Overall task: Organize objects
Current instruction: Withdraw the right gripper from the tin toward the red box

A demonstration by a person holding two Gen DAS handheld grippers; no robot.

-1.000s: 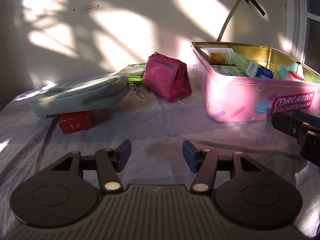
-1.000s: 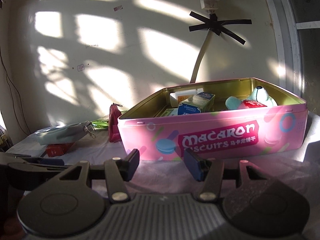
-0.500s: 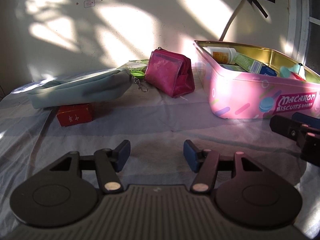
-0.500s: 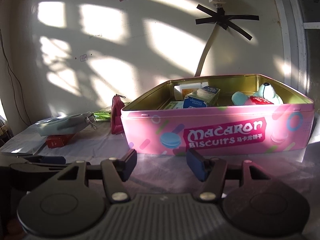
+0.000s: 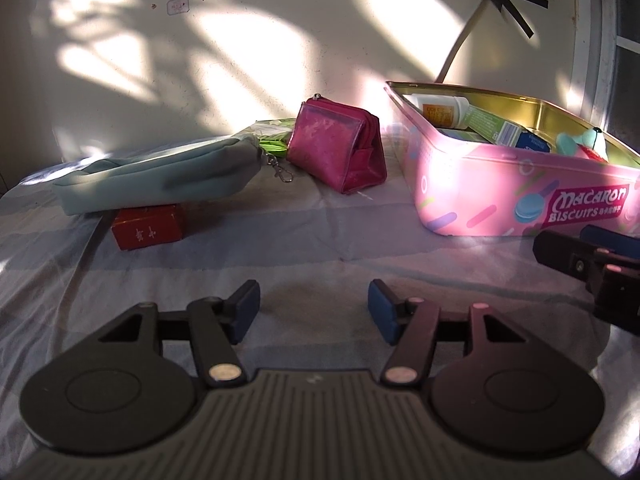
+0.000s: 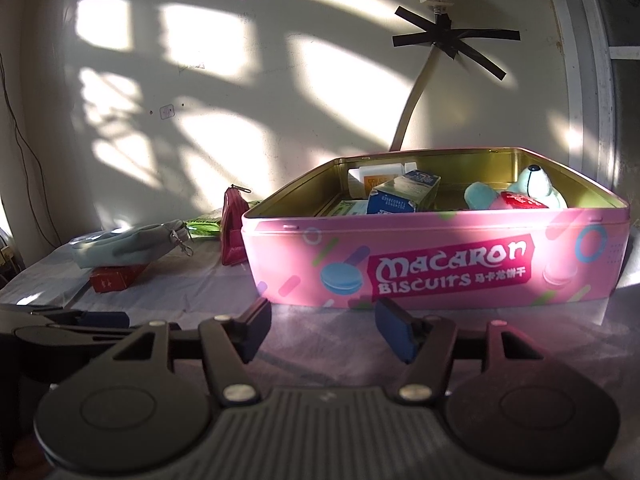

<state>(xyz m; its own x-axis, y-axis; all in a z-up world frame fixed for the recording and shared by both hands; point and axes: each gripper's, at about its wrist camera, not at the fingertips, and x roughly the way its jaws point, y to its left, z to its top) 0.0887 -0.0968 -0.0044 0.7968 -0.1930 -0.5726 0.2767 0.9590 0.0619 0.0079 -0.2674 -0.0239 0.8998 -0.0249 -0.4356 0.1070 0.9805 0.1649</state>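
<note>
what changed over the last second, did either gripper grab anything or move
Nothing was taken hold of or let go. The left gripper and right gripper both drew back a little from the pink biscuit tin, with their views tilting down slightly. Both stay open and empty. The tin's contents, the magenta pouch, the pale green pouch and the red box under it lie as before.

Left tool (image 5: 314, 310) and right tool (image 6: 322, 330), both wide apart, empty.
</note>
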